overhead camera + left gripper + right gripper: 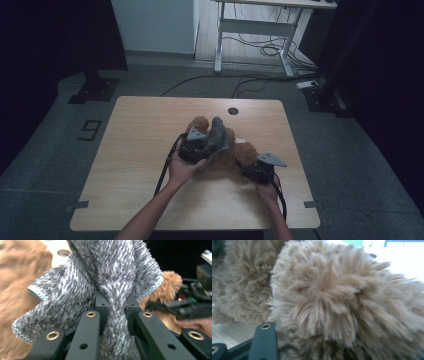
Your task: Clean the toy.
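Two grippers work a brown plush toy and its grey knitted garment at the middle of the table.

The left gripper (196, 148) sits raised over the toy's near side, the forearm angling in from the bottom edge with the hand cupped under it; its jaws are clamped on a fold of the grey fuzzy garment (110, 282), which stands up between them. The right gripper (260, 169) lies low at the brown plush toy (235, 152), wrist straight; its jaws press into a furry limb (337, 302), gripping it. The toy rests on the wooden table (135, 150), near its centre.
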{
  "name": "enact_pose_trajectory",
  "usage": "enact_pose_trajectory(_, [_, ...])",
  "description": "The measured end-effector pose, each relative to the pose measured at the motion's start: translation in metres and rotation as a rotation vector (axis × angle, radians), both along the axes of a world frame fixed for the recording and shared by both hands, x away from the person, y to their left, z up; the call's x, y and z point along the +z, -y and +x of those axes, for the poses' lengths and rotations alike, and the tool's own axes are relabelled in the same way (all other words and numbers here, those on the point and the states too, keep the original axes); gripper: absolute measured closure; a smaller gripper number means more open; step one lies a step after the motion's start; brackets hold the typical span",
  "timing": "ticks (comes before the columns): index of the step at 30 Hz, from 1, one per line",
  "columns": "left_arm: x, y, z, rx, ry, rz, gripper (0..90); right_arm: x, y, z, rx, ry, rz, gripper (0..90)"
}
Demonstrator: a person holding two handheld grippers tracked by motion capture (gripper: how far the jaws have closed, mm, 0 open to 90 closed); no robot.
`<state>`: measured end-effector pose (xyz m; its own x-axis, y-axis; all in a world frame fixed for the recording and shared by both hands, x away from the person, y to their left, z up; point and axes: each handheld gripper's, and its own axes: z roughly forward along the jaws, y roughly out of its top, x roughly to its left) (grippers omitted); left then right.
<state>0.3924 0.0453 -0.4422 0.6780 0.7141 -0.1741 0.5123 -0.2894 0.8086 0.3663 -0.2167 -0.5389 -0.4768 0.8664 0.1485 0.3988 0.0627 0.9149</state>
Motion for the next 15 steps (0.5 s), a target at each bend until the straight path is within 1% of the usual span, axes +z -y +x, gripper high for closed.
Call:
enact_pose_trajectory(1, [-0.001,0.005,0.002,0.001,-0.004,0.005,78.0,0.0,0.0,-0.001,-0.002,0.001,-0.003,37.8])
enact_pose_trajectory(2, [-0.002,0.008,0.004,0.003,0.0,0.018,77.9,0.0,0.0,-0.001,-0.001,0.001,-0.006,37.8])
enact_pose_trajectory(3, [-0.004,0.009,0.005,0.005,0.013,0.036,78.0,0.0,0.0,-0.001,-0.002,-0.001,-0.006,37.7])
enact_pose_trajectory(5, [-0.006,0.005,0.007,0.013,0.005,0.039,78.0,-0.001,0.001,0.0,0.0,-0.006,-0.001,37.6])
enact_pose_trajectory(6, [-0.006,0.0,0.009,0.028,0.002,0.038,78.0,0.0,0.001,0.0,0.0,-0.005,-0.004,37.6])
enact_pose_trajectory(8, [-0.004,-0.01,0.012,0.069,0.02,0.051,78.1,0.0,-0.001,-0.001,0.001,0.0,-0.012,37.6])
enact_pose_trajectory(9, [-0.001,-0.02,0.014,0.102,0.036,0.068,78.2,0.001,-0.001,-0.001,0.002,-0.001,-0.015,37.6])
enact_pose_trajectory(11, [0.0,-0.035,0.019,0.134,0.027,0.069,78.2,0.0,0.0,-0.002,0.003,-0.004,-0.005,37.6])
enact_pose_trajectory(13, [0.001,-0.054,0.024,0.176,0.023,0.088,78.2,0.001,-0.001,-0.002,0.0,-0.009,-0.001,37.6])
enact_pose_trajectory(15, [-0.001,-0.067,0.025,0.186,0.007,0.08,78.2,0.001,-0.001,-0.002,0.0,-0.009,0.002,37.6])
